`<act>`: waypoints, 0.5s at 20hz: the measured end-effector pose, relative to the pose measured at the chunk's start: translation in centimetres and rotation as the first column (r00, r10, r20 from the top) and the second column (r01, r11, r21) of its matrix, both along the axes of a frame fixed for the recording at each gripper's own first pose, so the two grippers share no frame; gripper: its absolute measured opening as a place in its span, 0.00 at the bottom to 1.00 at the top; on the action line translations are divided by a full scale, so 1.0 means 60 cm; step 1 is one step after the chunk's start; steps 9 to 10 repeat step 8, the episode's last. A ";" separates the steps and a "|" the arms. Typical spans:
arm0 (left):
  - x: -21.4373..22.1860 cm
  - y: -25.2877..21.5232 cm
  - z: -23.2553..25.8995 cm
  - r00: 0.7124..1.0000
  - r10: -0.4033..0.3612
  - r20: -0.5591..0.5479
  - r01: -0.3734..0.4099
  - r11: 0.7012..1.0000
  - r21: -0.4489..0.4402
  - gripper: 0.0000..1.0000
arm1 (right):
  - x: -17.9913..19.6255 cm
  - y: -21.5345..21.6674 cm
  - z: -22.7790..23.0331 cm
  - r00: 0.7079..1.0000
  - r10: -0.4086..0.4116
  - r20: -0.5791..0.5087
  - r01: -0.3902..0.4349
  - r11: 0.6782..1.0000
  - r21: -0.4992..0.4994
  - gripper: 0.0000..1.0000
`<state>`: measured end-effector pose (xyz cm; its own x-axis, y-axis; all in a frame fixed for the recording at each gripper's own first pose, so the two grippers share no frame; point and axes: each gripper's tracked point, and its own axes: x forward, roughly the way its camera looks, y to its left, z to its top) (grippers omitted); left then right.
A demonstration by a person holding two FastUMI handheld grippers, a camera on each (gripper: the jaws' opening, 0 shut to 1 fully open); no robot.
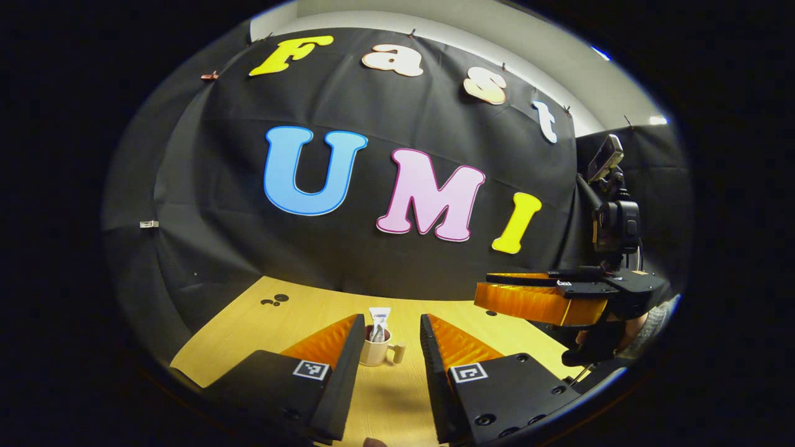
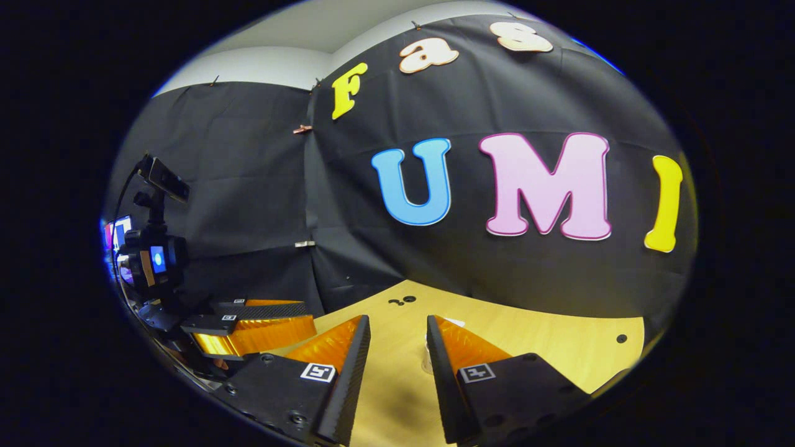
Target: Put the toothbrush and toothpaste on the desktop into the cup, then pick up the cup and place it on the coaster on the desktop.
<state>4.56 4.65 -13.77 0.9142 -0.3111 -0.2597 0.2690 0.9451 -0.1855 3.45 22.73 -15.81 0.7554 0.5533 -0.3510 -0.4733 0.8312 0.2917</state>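
A small white cup (image 1: 374, 352) with a handle on its right stands upright on the wooden desktop (image 1: 292, 323). A white toothpaste tube (image 1: 379, 318) sticks up out of it; a grey item sits beside the tube inside the cup, too small to identify. My left gripper (image 1: 391, 324) is open, a little short of the cup, which shows in the gap between its fingers. My right gripper (image 2: 397, 324) is open and holds nothing. It also hangs over the table at the right (image 1: 539, 299), held by a hand (image 1: 627, 332). A white tip (image 2: 455, 321) peeks over its right finger.
Small dark spots (image 1: 276, 300) mark the far left of the table. The black cloth wall rises right behind the table's far edge. A camera mount (image 1: 615, 217) rides on top of the right gripper. The left gripper (image 2: 254, 332) appears low at the left in the right gripper view.
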 end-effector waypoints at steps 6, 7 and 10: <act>0.003 -0.035 0.027 0.999 -0.041 0.014 0.041 0.999 0.010 0.57 | -0.033 -0.019 0.019 0.999 -0.022 0.024 0.023 1.000 -0.021 0.57; 0.003 -0.040 0.031 0.999 -0.048 0.017 0.048 0.999 0.016 0.57 | -0.035 -0.021 0.021 0.999 -0.030 0.021 0.030 0.999 -0.016 0.57; 0.002 -0.045 0.033 0.998 -0.054 0.021 0.054 0.998 0.022 0.56 | -0.035 -0.023 0.022 0.999 -0.036 0.018 0.036 0.999 -0.007 0.57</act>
